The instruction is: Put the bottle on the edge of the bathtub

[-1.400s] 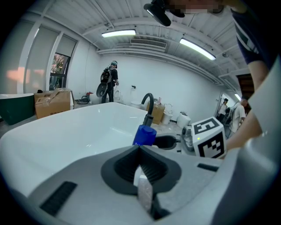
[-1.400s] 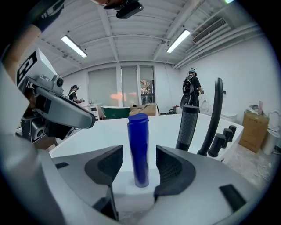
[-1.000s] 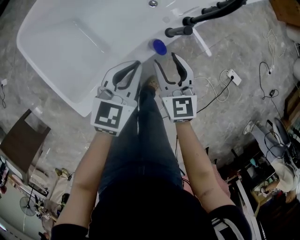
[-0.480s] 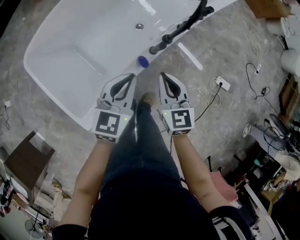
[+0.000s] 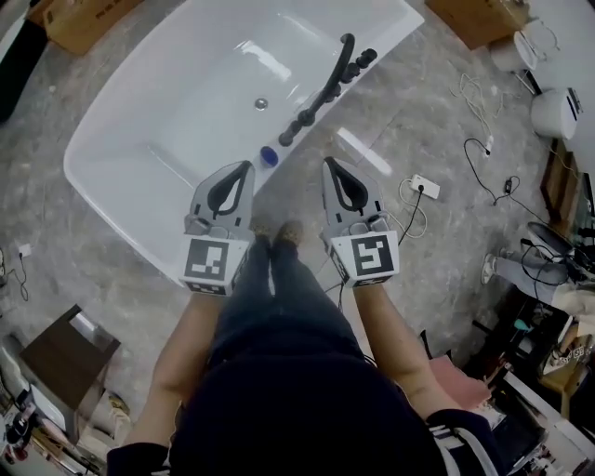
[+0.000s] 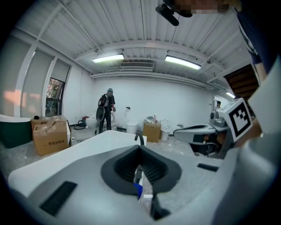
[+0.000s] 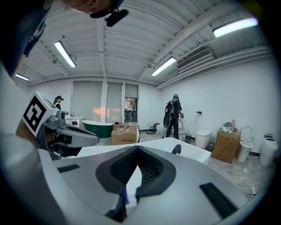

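Observation:
A small bottle with a blue cap [image 5: 269, 156] stands on the near rim of the white bathtub [image 5: 139, 195], beside the black faucet [image 5: 321, 88]. My left gripper [image 5: 244, 168] hovers just short of the bottle on its left, jaws shut and empty. My right gripper [image 5: 328, 165] hangs to the bottle's right over the floor, also shut with nothing in it. In the left gripper view the blue cap [image 6: 138, 190] shows as a sliver below the closed jaws [image 6: 139, 148]. The right gripper view shows its closed jaws [image 7: 137, 147] before the tub [image 7: 193, 154].
A power strip [image 5: 420, 188] with cables lies on the stone floor right of the tub. Cardboard boxes [image 5: 82, 20] [image 5: 476, 15] stand at the back, a brown cabinet [image 5: 65, 358] at lower left. A person [image 6: 107, 110] stands far off in the room.
My right gripper's jaws have closed from open. Both grippers have drawn back from the tub rim, and the bottle stays standing on the rim.

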A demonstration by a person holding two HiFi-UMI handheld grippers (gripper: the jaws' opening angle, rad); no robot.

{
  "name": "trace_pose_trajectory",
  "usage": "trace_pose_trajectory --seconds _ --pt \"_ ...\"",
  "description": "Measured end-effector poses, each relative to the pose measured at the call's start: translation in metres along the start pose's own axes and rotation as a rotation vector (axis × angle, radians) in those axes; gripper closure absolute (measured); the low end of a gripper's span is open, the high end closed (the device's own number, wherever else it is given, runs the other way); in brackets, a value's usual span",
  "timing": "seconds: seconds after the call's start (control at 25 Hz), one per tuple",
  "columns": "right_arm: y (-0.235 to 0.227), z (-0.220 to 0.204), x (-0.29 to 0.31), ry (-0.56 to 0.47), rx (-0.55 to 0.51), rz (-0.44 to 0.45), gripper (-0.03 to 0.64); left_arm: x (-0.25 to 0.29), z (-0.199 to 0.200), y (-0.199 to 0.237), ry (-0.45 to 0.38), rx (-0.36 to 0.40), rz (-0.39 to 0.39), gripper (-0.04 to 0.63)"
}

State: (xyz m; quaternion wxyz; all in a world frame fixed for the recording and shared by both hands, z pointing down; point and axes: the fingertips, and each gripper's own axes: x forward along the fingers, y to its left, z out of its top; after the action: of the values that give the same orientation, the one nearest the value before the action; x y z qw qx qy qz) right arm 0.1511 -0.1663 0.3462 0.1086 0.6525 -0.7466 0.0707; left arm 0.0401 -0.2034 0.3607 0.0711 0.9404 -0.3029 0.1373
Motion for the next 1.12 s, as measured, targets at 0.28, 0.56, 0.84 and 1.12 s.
trace_pose_trajectory --seconds 0.28,0.56,0.84,1.12 --pt "-0.024 0.061 -0.035 -0.101 0.005 -0.085 0.601 -0.016 0.059 -0.014 -0.084 0.026 0.012 0.597" --pt "-0.021 0.116 -0.06 -0.199 -0.059 -0.131 0.601 -0.047 0.117 -0.017 -0.218 0.051 0.037 0.597" --pt "-0.013 0.167 -0.086 -0.268 -0.102 -0.204 0.601 -0.076 0.176 -0.018 -0.314 0.084 0.02 0.597" --pt "-0.023 0.195 -0.113 -0.297 -0.121 -0.36 0.601 -0.069 0.206 -0.032 -0.351 0.116 -0.098 0.597"
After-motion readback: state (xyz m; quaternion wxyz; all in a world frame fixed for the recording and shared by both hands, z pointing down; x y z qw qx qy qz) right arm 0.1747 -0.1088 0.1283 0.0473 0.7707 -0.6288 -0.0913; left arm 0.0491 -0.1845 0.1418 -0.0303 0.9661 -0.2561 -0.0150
